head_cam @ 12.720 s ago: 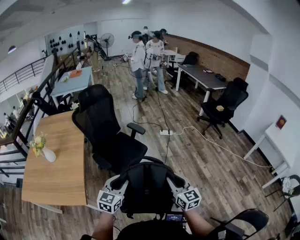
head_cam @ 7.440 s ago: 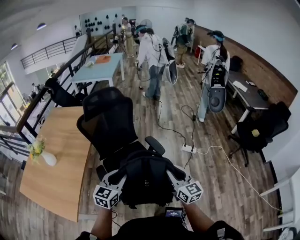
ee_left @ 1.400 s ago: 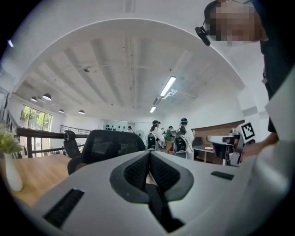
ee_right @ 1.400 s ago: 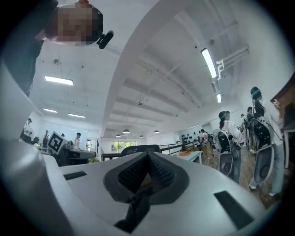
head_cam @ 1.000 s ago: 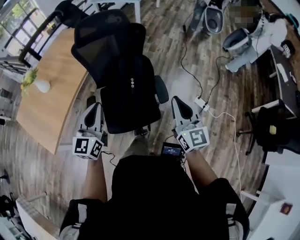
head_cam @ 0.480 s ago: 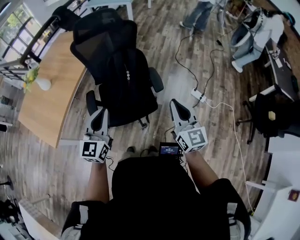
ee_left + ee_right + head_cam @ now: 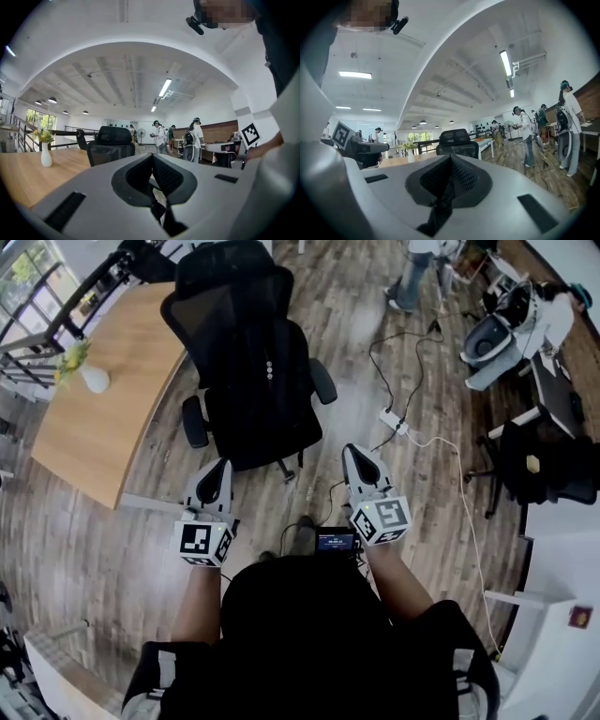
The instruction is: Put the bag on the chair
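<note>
A black bag (image 7: 262,404) with small white dots lies on the seat of the black office chair (image 7: 230,292), leaning on its backrest. Both grippers are held back from the chair, over the wooden floor and apart from the bag. In the head view my left gripper (image 7: 220,466) points at the chair's near left side, jaws together, nothing in them. My right gripper (image 7: 354,452) is to the right of the seat, also shut and empty. The left gripper view shows the closed jaws (image 7: 152,157) below the chair's backrest (image 7: 110,143). The right gripper view shows the same chair (image 7: 457,143) ahead.
A wooden table (image 7: 103,418) with a white vase of flowers (image 7: 92,379) stands left of the chair. A power strip (image 7: 392,420) and white cables lie on the floor to the right. Another black chair (image 7: 548,465) and people (image 7: 417,268) are farther off.
Both grippers have drawn back from the sides of the bag toward the person. The bag stays on the chair seat. The jaws have stayed together.
</note>
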The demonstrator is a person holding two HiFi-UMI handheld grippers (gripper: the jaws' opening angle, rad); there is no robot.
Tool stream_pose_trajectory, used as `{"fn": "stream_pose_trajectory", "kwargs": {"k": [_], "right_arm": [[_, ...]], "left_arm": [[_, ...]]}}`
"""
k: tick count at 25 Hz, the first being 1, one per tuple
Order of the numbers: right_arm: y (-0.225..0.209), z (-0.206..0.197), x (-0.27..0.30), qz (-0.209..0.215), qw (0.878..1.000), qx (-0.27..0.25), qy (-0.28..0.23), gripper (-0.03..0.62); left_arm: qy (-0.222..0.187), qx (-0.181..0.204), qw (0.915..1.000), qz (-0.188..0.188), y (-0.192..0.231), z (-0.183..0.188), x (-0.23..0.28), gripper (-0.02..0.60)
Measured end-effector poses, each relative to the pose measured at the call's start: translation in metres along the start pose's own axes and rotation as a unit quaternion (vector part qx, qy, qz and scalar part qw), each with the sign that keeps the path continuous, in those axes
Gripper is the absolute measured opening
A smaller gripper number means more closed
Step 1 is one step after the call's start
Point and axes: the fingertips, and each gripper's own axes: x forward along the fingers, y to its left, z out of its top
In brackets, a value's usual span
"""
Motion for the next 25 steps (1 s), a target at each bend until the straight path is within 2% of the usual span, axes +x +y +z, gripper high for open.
{"fn": "stream_pose_trajectory", "kwargs": {"k": [5, 11, 18, 25], "right_arm": [[0.066, -0.010, -0.023, -0.001, 1.000, -0.005, -0.001, 0.011], [0.124, -0.022, -0.054, 0.016, 1.000, -0.007, 0.005, 0.011], [0.130, -0.026, -0.087, 0.020, 1.000, -0.010, 0.005, 0.009], [0.120, -0.019, -0.132, 0.022, 1.000, -0.004, -0.012, 0.011]], "left_arm": [[0.010, -0.025, 0.9995, 0.017, 0.025, -0.020, -0.074, 0.003], [0.013, -0.039, 0.9989, 0.022, 0.024, -0.035, -0.131, 0.003], [0.035, -0.043, 0.9982, 0.025, 0.001, -0.058, -0.159, 0.003], [0.035, -0.047, 0.9981, 0.021, -0.039, -0.044, -0.176, 0.003]]}}
